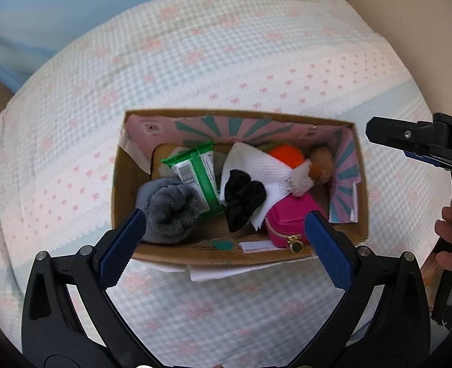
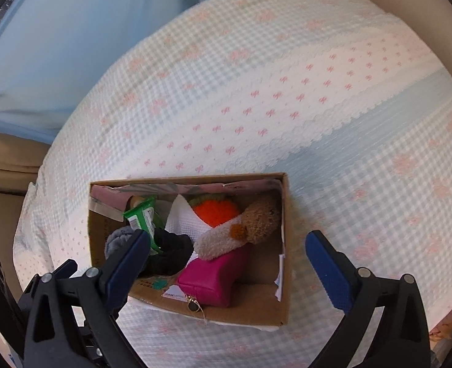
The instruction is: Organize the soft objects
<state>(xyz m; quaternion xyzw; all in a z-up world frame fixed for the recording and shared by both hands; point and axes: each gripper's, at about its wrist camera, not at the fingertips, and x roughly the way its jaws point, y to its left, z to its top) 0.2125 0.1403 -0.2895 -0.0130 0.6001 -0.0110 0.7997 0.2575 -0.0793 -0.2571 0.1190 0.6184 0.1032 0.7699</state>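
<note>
Both hand-held grippers, left [image 1: 226, 239] and right [image 2: 227, 263], hung wide open and empty over the cardboard box [image 1: 362, 202] on the bed [image 1: 226, 61]; soft items sat inside, grey sock [image 1: 167, 211], pink pouch [image 1: 290, 217]; best lift straight up, clearing the rim.

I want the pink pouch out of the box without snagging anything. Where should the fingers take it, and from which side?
Grip the pink pouch across its padded body near the zipper end, coming straight down from above. That end lies bare by the cardboard box near wall; the far end sits under the plush toy.
</note>
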